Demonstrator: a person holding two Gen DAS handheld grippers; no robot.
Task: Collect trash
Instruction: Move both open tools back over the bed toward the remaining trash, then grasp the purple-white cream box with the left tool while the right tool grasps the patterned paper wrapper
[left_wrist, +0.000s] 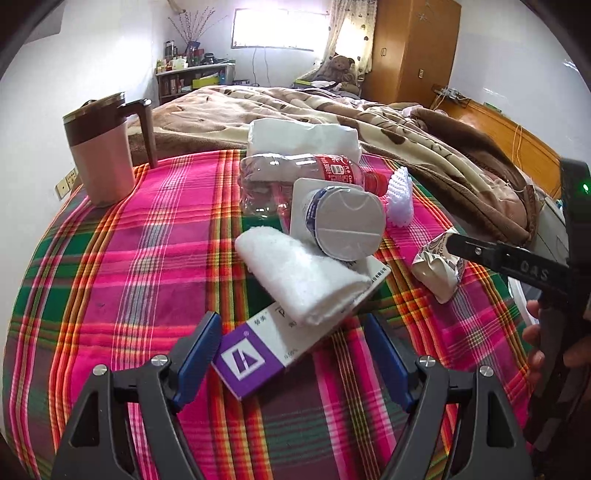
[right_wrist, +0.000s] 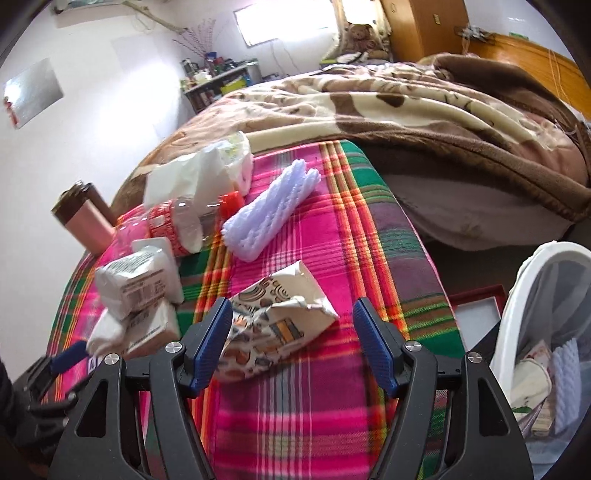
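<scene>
1. My left gripper (left_wrist: 291, 354) is spread wide with nothing clamped. The purple end of the box (left_wrist: 255, 354) lies between its blue pads, so I judge the box to be my left-hand target.
2. My right gripper (right_wrist: 293, 343) is likewise spread wide and empty. The crumpled wrapper (right_wrist: 273, 325) sits between its fingers, against the left pad (right_wrist: 212, 343) and clear of the right one. I judge the wide stance is for straddling the wrapper before closing.
3. Landmark: the wrapper, on the plaid cloth (right_wrist: 332, 424). Remaining trash lies to its left and beyond it.
4. To the wrapper's left: the box, with a white towel roll (left_wrist: 299, 280) resting across its far half. Lifting the box will likely tip the roll; that is the main obstruction on my left side.
5. Beyond the roll: a foil-lidded cup (left_wrist: 347, 229) on its side and a clear bottle (left_wrist: 295, 177) with red cap.
6. Just beyond the wrapper: a white foam net (right_wrist: 269, 210). Farther still: a tissue pack (left_wrist: 303, 136).
7. Far left of the wrapper: a pink mug (left_wrist: 103, 151), upright, probably not trash.
8. Right of the wrapper, off the cloth's edge: the white bin (right_wrist: 517, 295), already holding some waste. The path to it looks unobstructed.
</scene>
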